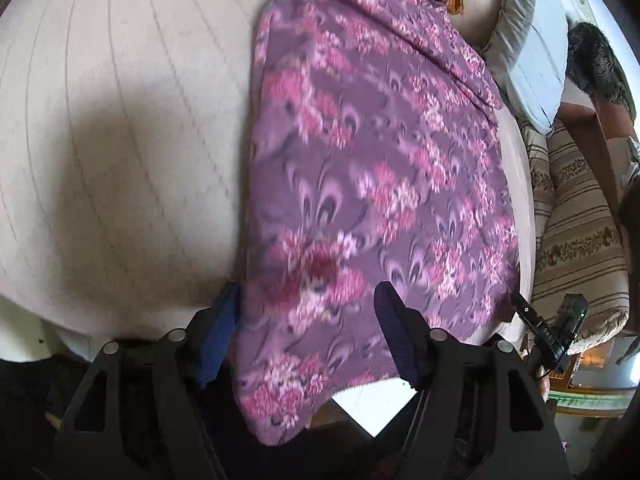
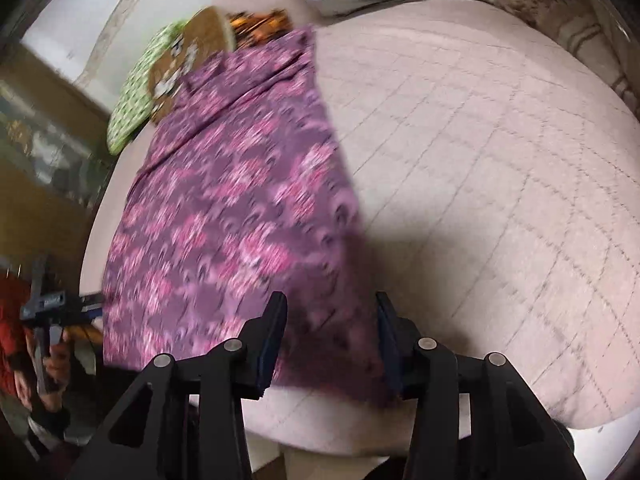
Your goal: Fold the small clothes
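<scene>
A purple cloth with pink flower print (image 1: 372, 152) lies stretched lengthwise on a pale quilted bed (image 1: 120, 120). My left gripper (image 1: 306, 312) is open, its jaws wide apart on either side of the cloth's near corner, which drapes between them over the bed's edge. In the right wrist view the same cloth (image 2: 240, 208) lies left of centre on the bed (image 2: 480, 180). My right gripper (image 2: 332, 332) is open, its jaws straddling the cloth's near right corner. Neither gripper pinches the fabric. The right gripper shows in the left wrist view (image 1: 552, 328). The left gripper shows in the right wrist view (image 2: 80, 304).
Other folded clothes, green (image 2: 136, 92) and brown (image 2: 192, 52), lie at the far end of the bed beside an orange patterned piece (image 2: 260, 24). Pillows (image 1: 532, 48) and a striped blanket (image 1: 576, 240) lie along the bed's side. The person's arm (image 1: 592, 132) shows at right.
</scene>
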